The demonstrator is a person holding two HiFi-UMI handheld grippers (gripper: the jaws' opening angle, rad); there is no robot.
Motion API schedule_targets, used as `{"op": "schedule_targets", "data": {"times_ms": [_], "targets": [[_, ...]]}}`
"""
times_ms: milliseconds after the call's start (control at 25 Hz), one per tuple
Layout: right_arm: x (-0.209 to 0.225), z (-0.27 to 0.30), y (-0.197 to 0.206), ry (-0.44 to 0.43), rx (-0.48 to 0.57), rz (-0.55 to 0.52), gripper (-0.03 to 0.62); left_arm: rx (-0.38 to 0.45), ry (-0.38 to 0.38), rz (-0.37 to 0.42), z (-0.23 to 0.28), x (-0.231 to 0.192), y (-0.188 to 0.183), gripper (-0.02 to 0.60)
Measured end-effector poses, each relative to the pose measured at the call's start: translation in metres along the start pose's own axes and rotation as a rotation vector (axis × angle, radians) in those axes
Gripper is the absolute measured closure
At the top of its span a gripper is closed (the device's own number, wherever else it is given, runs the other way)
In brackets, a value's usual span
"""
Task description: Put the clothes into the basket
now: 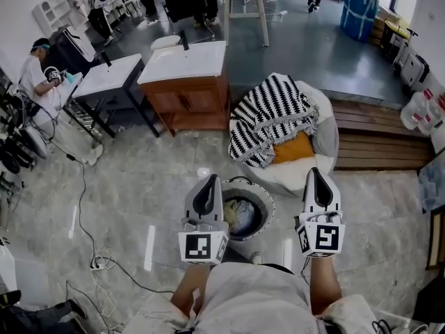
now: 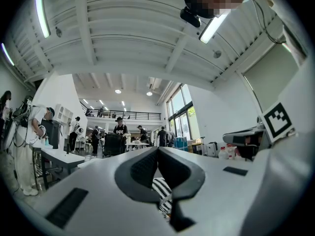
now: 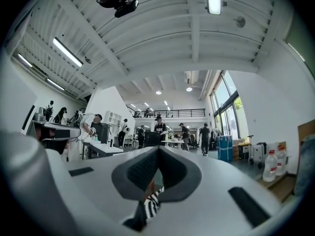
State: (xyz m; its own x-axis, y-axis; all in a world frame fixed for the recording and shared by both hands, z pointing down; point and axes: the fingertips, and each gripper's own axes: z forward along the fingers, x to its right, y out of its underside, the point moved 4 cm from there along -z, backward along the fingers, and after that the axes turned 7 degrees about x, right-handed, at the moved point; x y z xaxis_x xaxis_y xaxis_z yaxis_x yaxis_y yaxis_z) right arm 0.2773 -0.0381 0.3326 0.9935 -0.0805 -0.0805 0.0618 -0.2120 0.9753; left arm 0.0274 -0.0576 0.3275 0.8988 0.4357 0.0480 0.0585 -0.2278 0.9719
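Observation:
A dark round basket (image 1: 265,199) stands on the marble floor between my two grippers, with a bluish garment (image 1: 239,214) lying in it. Beyond it a white round chair (image 1: 327,134) carries a black-and-white zigzag cloth (image 1: 270,113) and an orange piece (image 1: 293,149). My left gripper (image 1: 209,179) is held level over the basket's left rim, jaws shut and empty (image 2: 157,149). My right gripper (image 1: 317,171) hovers to the basket's right, near the chair's front, jaws also shut with nothing in them (image 3: 158,148). The zigzag cloth (image 2: 163,191) (image 3: 150,205) shows below both jaws.
A wooden cabinet with a white top (image 1: 185,83) and a white table (image 1: 109,76) stand behind on the left. A wooden bench (image 1: 381,136) runs along the right. Cables (image 1: 90,245) trail over the floor at left. A person (image 1: 36,75) sits at far left; others stand further back.

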Motion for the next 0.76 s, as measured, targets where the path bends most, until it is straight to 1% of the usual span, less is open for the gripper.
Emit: {"op": "schedule_targets", "data": {"times_ms": [400, 760], "targets": [[0.0011, -0.0004, -0.0033, -0.006, 0.002, -0.024, 0.606, 0.009, 0.006, -0.009, 0.0025, 0.0035, -0.0029, 0.577], [0.003, -0.0005, 0.0027, 0.018, -0.011, -0.05, 0.605, 0.009, -0.009, -0.008, -0.0016, -0.0049, 0.0, 0.577]]}}
